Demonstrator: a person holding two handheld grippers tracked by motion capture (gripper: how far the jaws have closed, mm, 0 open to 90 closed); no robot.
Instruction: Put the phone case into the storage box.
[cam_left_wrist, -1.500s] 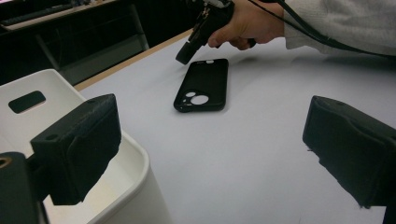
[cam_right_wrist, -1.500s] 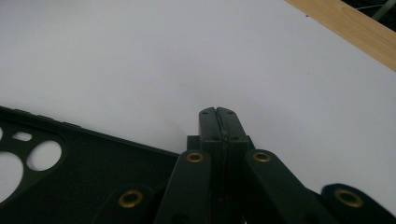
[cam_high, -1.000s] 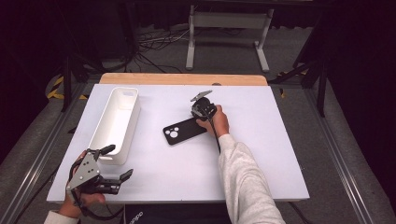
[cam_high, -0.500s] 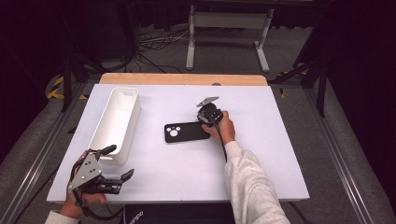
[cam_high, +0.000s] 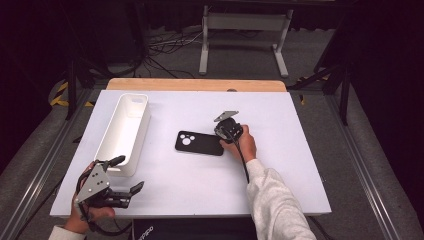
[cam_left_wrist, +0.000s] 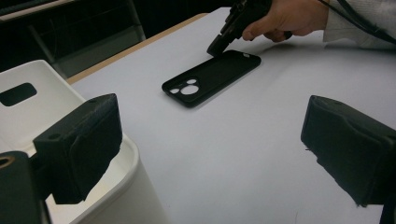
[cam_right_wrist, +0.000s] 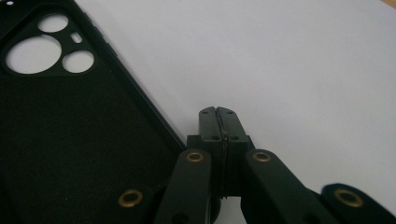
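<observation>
With its 2 jaws pressed together on nothing, the right tool (cam_high: 223, 134) touches the phone case (cam_high: 199, 143) edge just left of its tip; pushing could skid it across the desk (cam_high: 300, 165) instead of lifting it.

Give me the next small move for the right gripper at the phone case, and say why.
Probably keep nudging sideways: the right gripper has its jaws shut, tip low at the short edge of the black phone case, which lies flat on the white table. Pushing it toward the white bin looks likeliest.
</observation>
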